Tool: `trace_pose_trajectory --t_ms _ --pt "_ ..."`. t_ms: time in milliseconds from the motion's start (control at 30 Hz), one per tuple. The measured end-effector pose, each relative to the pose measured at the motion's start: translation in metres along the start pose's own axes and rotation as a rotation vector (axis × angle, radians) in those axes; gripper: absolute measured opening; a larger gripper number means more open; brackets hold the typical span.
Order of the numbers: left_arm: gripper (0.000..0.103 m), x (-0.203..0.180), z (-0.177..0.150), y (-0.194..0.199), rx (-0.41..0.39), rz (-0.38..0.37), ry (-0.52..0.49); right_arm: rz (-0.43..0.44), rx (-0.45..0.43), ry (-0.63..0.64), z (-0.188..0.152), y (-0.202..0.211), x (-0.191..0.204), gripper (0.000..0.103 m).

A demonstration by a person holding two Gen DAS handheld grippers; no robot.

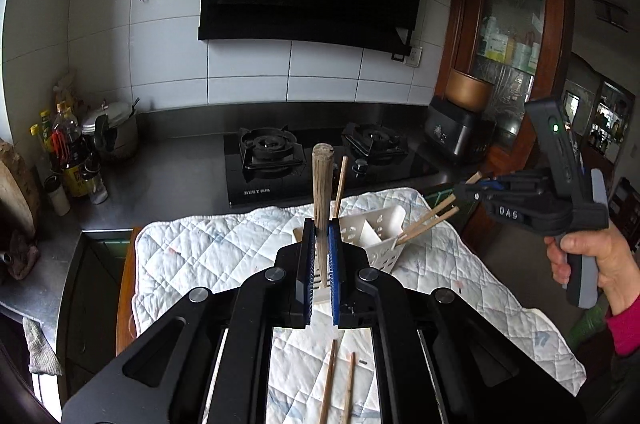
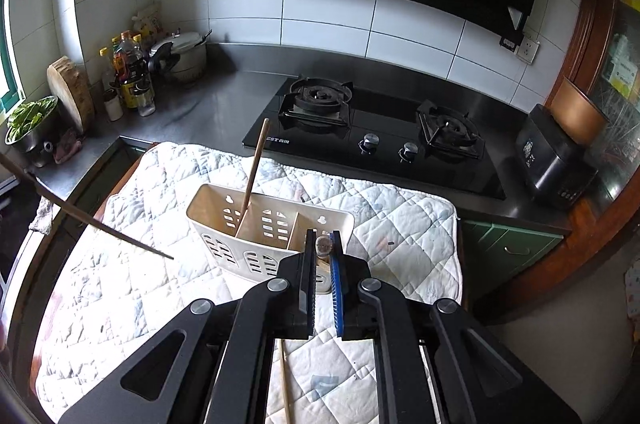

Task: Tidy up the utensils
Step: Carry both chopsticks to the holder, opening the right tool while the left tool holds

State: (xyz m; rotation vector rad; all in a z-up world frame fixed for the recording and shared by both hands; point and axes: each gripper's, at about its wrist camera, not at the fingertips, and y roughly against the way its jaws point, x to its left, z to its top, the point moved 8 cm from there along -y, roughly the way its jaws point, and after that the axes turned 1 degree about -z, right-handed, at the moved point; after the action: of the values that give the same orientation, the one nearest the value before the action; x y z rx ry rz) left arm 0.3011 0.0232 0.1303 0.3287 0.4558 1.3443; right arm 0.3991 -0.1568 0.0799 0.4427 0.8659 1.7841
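In the left wrist view my left gripper is shut on wooden chopsticks that stand upright between its blue pads. Behind them a white slotted utensil holder sits on a quilted cloth, with a single chopstick leaning in it. My right gripper, held by a hand, is shut on a pair of chopsticks whose tips reach the holder's right end. In the right wrist view, that gripper holds the chopsticks' ends over the holder. Loose chopsticks lie on the cloth.
A black gas stove lies behind the cloth on the steel counter. Bottles, a pot, a round cutting board and a bowl of greens crowd the left corner. A black rice cooker stands right.
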Motion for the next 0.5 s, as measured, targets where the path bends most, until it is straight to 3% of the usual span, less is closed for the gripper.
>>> trace_pose_trajectory --t_ms 233,500 --pt "0.005 -0.003 0.042 -0.025 -0.028 0.017 0.003 0.009 -0.038 -0.013 -0.003 -0.003 -0.006 0.012" --pt "0.005 0.001 0.035 -0.081 0.043 0.036 0.037 -0.019 -0.114 0.020 -0.012 0.023 -0.007 0.024"
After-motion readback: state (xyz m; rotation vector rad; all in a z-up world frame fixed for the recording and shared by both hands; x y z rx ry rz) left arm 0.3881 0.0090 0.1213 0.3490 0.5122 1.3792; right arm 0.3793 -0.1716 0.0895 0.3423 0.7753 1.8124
